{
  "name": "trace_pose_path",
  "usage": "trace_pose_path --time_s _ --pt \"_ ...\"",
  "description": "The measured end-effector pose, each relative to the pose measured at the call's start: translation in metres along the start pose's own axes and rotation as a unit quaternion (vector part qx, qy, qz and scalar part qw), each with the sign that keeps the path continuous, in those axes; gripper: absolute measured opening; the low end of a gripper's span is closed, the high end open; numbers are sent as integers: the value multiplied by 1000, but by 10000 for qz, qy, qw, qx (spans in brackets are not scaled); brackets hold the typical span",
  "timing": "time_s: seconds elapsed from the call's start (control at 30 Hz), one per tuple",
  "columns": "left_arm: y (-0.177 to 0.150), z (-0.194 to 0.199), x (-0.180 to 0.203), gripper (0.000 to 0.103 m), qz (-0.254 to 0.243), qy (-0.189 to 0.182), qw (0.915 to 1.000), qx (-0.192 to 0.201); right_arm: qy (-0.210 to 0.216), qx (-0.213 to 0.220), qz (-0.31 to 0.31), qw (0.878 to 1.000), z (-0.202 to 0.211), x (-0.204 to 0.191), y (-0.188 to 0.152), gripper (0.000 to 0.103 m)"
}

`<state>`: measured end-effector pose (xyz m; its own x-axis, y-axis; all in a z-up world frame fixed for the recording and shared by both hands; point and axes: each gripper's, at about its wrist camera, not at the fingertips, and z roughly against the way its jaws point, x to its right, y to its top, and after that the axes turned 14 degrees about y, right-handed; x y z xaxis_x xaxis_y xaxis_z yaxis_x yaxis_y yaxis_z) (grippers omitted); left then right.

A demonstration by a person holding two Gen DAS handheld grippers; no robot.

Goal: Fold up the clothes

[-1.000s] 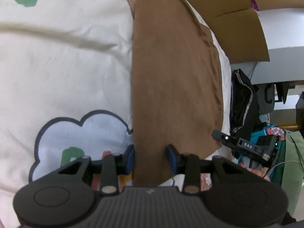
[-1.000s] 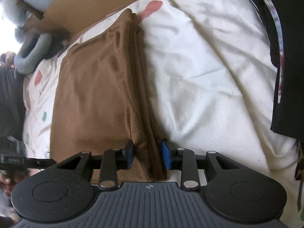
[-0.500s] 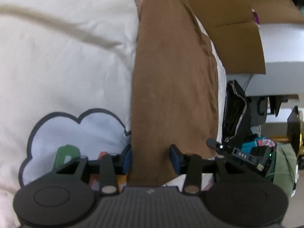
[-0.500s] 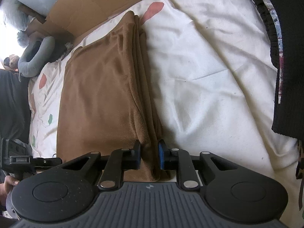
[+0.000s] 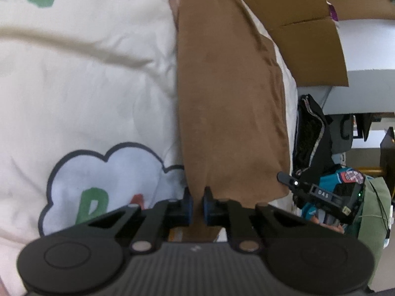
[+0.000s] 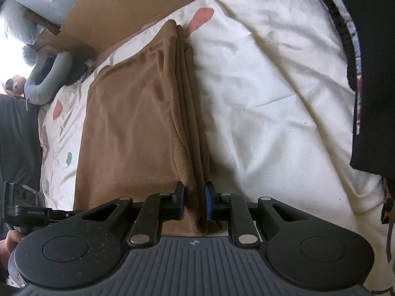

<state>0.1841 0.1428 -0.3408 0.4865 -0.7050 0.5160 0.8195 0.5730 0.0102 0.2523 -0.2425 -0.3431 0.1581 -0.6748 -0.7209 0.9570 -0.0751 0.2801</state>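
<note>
Cream bedding (image 5: pixel 86 86) is covered by brown folded cloth (image 5: pixel 229 113), stretched lengthwise straight ahead of both claws; near corners just got pinched by left gripper (image 5: pixel 196 206) and right gripper (image 6: pixel 194 203).

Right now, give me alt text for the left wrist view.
The left gripper pinches the near corner of a folded brown cloth lying on a cream bedsheet with a cloud print; cardboard lies beyond.

Soft daylight, blown-out upper-left glare, fisheye-bent edges, slight blur.
</note>
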Motion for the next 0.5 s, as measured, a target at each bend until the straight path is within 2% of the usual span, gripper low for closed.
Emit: trace_pose_path --time_s 0.23,0.5 --pt "-6 16 10 7 -342 233 9991 -9 221 28 -256 9994 6 -8 -1 14" --pt "-3 48 -17 7 -384 358 9986 -15 571 -202 -570 9965 0 -19 -14 14"
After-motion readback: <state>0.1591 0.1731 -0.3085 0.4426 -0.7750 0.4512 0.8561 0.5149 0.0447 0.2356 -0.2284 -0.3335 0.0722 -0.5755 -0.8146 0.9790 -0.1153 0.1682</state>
